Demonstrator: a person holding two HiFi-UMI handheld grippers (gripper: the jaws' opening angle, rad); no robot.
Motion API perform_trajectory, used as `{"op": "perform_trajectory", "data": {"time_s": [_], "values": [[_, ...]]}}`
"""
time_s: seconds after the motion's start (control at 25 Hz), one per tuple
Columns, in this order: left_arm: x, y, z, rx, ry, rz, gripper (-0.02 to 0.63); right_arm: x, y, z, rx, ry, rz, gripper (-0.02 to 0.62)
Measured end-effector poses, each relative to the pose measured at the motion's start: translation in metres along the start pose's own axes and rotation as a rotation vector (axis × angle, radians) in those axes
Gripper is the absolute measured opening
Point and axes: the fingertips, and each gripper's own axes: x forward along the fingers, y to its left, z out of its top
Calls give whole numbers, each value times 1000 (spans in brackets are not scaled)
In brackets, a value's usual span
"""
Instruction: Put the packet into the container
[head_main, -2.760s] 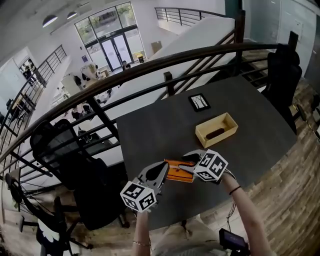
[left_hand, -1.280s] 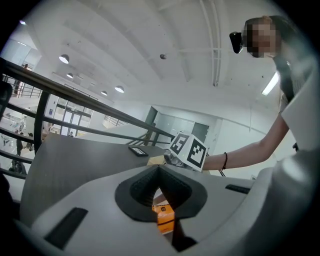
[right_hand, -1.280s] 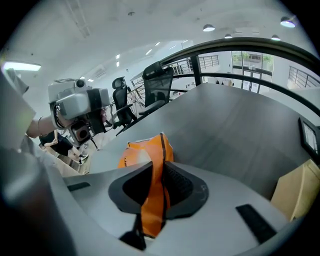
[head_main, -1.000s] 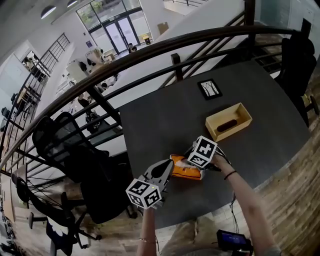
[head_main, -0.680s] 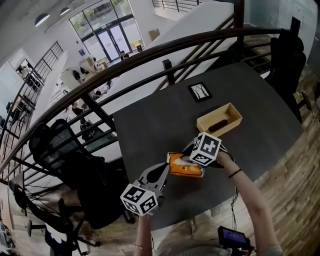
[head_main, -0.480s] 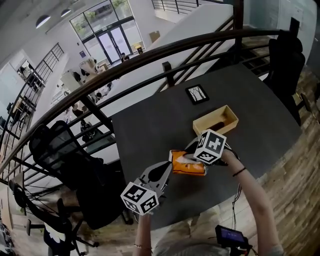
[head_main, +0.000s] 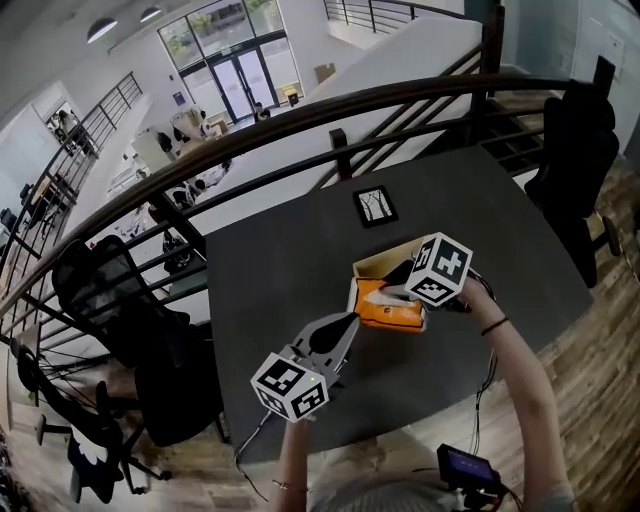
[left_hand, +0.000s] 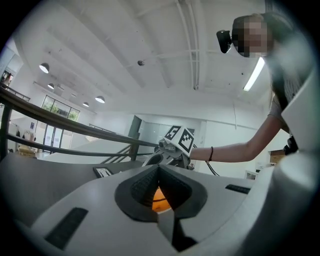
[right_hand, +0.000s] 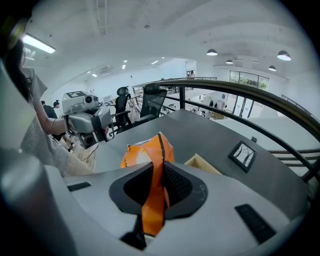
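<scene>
Tabletop (head_main: 280, 265) dark grey, packet (head_main: 385, 305) held above it, curved railing (head_main: 420, 90), atrium beyond

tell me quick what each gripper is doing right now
Left gripper: closed, holding nothing.
Right gripper: closed on the orange packet.

Packet (right_hand: 148, 151): orange, crinkled, a dark seam running down it. One edge is pinched between the pads of the right gripper (right_hand: 158, 173), and the body stands up ahead of the jaws.

Container (right_hand: 202, 164): tan, open-topped rectangular box on the bench (head_main: 280, 260), just beyond the gripper and partly hidden behind the packet.
</scene>
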Motion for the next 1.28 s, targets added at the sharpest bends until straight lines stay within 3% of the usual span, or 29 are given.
{"op": "perform_trajectory", "data": {"time_s": [0.16, 0.56, 0.88, 1.04, 1.28], "values": [[39, 1, 3, 26, 14, 11, 8, -16, -36, -7, -12, -1, 3, 52], [87, 29, -6, -27, 34, 57, 8, -15, -99, -13, -147, 102, 52, 52], [111, 51, -11, -33, 63, 100, 8, 9, -118, -19, -283, 202, 152, 52], [115, 60, -15, -43, 68, 117, 8, 21, -124, -19, -363, 229, 158, 54], [116, 64, -20, -53, 73, 132, 8, 31, -111, -30, -339, 225, 224, 54]]}}
